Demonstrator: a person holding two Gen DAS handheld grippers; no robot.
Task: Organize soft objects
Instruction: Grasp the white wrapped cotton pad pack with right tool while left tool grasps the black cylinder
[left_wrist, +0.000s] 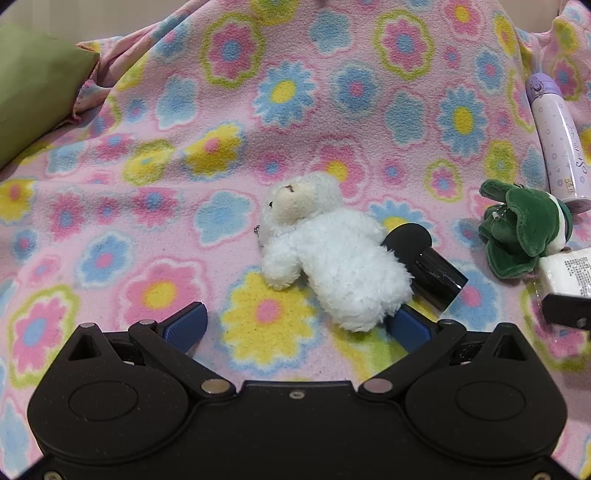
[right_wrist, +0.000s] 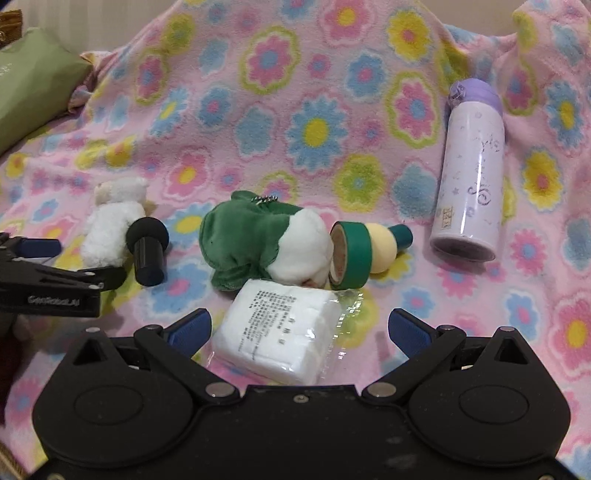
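A white plush lamb (left_wrist: 325, 251) lies on the flowered blanket (left_wrist: 332, 92); its rear end rests just in front of the right finger of my open left gripper (left_wrist: 295, 325). A green and white plush toy (right_wrist: 258, 243) lies in the middle of the right wrist view and shows at the right edge of the left wrist view (left_wrist: 524, 229). A white wrapped pack of cotton pads (right_wrist: 277, 332) lies between the fingers of my open right gripper (right_wrist: 299, 328), untouched. The lamb also shows at the left of the right wrist view (right_wrist: 110, 229), with the left gripper (right_wrist: 48, 273) beside it.
A black makeup sponge on a black holder (left_wrist: 424, 258) lies against the lamb. A green tape roll (right_wrist: 351, 254), a yellow sponge on a green holder (right_wrist: 388, 247) and a purple bottle (right_wrist: 472, 177) lie to the right. A green cushion (left_wrist: 33, 88) sits far left.
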